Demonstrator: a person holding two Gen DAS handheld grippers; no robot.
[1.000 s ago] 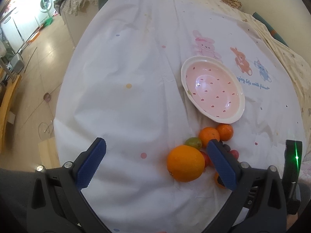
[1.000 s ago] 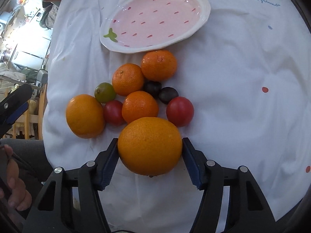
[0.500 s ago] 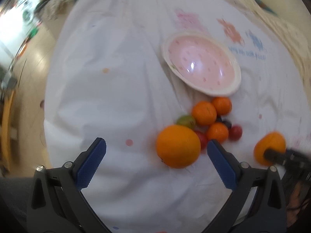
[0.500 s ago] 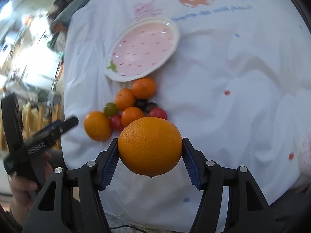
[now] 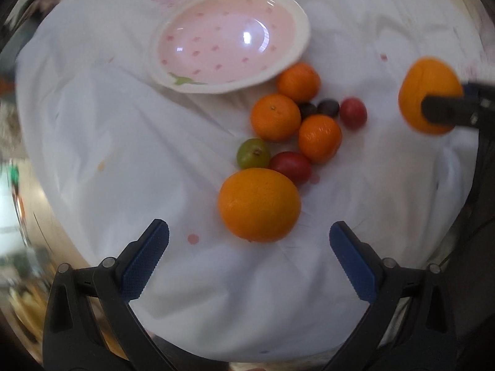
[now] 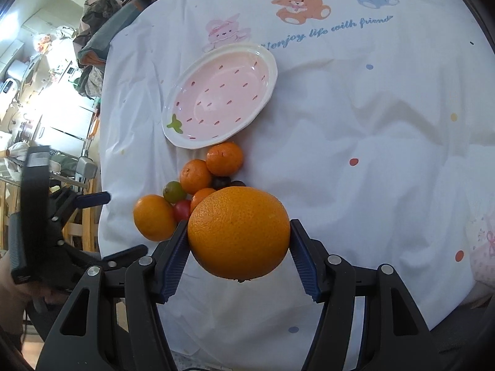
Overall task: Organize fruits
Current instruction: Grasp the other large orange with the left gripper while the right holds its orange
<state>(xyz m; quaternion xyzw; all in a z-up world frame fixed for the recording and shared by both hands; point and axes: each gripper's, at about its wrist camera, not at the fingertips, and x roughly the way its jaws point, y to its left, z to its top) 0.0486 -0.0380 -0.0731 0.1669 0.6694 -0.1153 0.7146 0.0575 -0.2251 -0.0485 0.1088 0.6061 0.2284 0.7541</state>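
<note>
My right gripper (image 6: 238, 253) is shut on a large orange (image 6: 238, 232) and holds it above the table; the orange also shows at the right of the left wrist view (image 5: 428, 94). My left gripper (image 5: 247, 253) is open and empty, just short of a second large orange (image 5: 259, 204) on the cloth. Behind it lies a cluster of three mandarins (image 5: 275, 117), a green fruit (image 5: 253, 153), red fruits (image 5: 290, 167) and dark grapes (image 5: 328, 107). An empty pink strawberry-shaped plate (image 5: 301, 27) (image 6: 269, 61) lies beyond the cluster.
A white tablecloth with cartoon bears and lettering (image 6: 328, 31) covers the table. The table's left edge (image 6: 102, 142) drops to a room with furniture and clothes (image 6: 108, 15). The left gripper body shows at the left of the right wrist view (image 6: 55, 225).
My right gripper has lifted the large orange up and away from the cluster. My left gripper has moved in closer to the second large orange, still open.
</note>
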